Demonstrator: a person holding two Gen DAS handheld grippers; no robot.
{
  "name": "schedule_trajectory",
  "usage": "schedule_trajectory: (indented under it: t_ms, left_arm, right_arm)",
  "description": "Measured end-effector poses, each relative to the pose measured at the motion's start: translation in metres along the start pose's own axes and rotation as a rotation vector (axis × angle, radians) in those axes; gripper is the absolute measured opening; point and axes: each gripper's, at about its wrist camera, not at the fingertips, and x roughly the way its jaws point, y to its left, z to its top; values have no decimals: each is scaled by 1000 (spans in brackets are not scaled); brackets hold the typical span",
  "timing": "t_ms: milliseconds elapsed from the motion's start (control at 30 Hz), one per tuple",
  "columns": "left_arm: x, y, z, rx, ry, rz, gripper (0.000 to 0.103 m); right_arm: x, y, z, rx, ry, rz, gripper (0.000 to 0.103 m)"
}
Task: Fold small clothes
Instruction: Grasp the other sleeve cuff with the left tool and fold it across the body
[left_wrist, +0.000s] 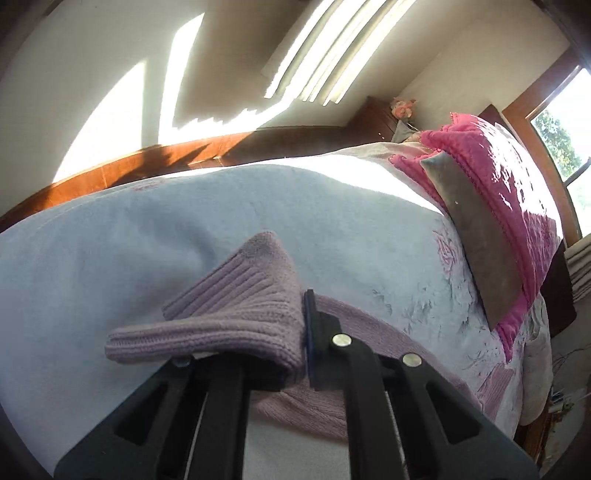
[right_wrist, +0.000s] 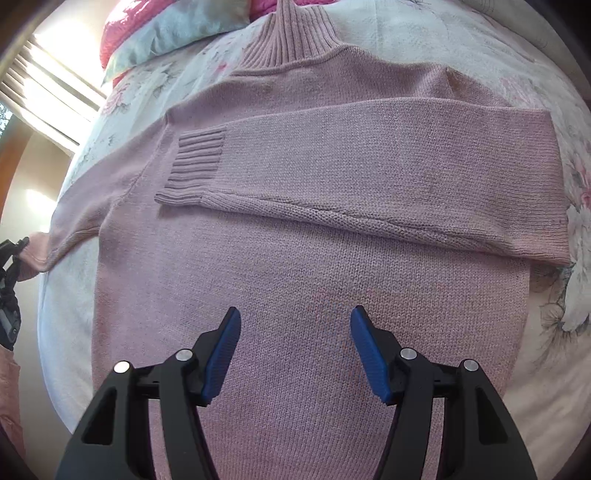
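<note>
A pink knit sweater (right_wrist: 295, 266) lies flat on the bed, its ribbed collar (right_wrist: 291, 33) at the far end. One sleeve (right_wrist: 369, 181) is folded across the chest, with its ribbed cuff (right_wrist: 195, 166) pointing left. The other sleeve (right_wrist: 74, 225) stretches out to the left edge. In the left wrist view my left gripper (left_wrist: 299, 343) is shut on that sleeve's ribbed cuff (left_wrist: 240, 314), which bunches up over the fingers. My right gripper (right_wrist: 295, 350) hangs open over the sweater's lower body, nothing between its blue pads (right_wrist: 221, 354).
The bed carries a pale floral blanket (left_wrist: 184, 229). A pink quilted pillow (left_wrist: 491, 177) and a grey cushion (left_wrist: 476, 240) lie at the head. A wooden headboard (left_wrist: 147, 162) and sunlit wall stand behind. A window (left_wrist: 565, 136) is at the right.
</note>
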Motion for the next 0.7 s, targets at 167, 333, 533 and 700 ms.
schedule_trajectory:
  t_ms: [167,333,533,700]
  left_arm:
    - [-15,-107,-39,235,29,-118,6]
    - [-10,-192,-89,345,99,-237,6]
    - [7,-276,-164,459,185,-323,6]
    - [20,-324,-218,533,227,-363,6]
  right_arm:
    - [-4,-16,-9,20,-1,8,62]
    - [-12,-30,-16,22,-15,8,62]
    - [-24,-57,-24,66,-35,22,62]
    - [-32,-79,-33,84,-42,14,62]
